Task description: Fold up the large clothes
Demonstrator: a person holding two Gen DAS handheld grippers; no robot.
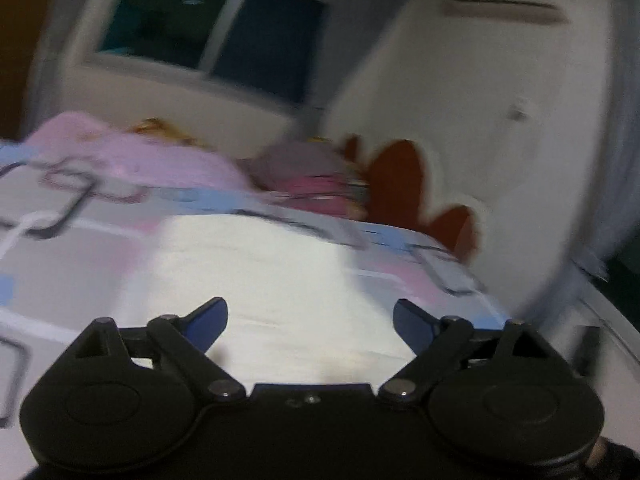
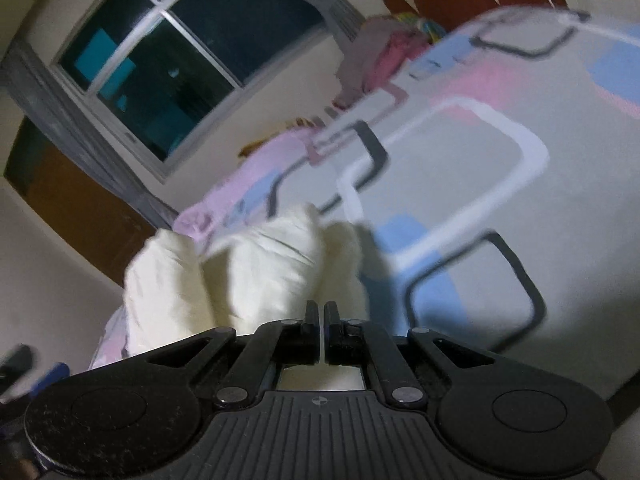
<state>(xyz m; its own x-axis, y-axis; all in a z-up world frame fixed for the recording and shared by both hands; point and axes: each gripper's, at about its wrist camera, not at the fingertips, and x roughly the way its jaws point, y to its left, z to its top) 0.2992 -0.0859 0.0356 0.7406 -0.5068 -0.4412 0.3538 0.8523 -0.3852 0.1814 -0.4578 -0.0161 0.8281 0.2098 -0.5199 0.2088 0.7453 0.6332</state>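
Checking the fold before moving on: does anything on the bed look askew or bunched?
Yes: the white garment is bunched into lumpy folds at the right gripper, whose jaws pinch it. Under the open left gripper it lies flat.

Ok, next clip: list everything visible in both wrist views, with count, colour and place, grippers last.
white garment: one, white to cream, spread on the bed in the left wrist view, bunched and pinched in the right
bedsheet: one, grey with pink, blue, white and black rounded squares, covers the bed
pink cloth: one, pale pink, far edge of the bed
clothes pile: one, mauve and pink, blurred, at the bed's far corner
window: one, dark panes, white frame, on the wall behind
wall decal: one, red-brown, leaf-shaped, by the bed
left gripper: black with blue pads, open above the garment
right gripper: black, shut on the garment
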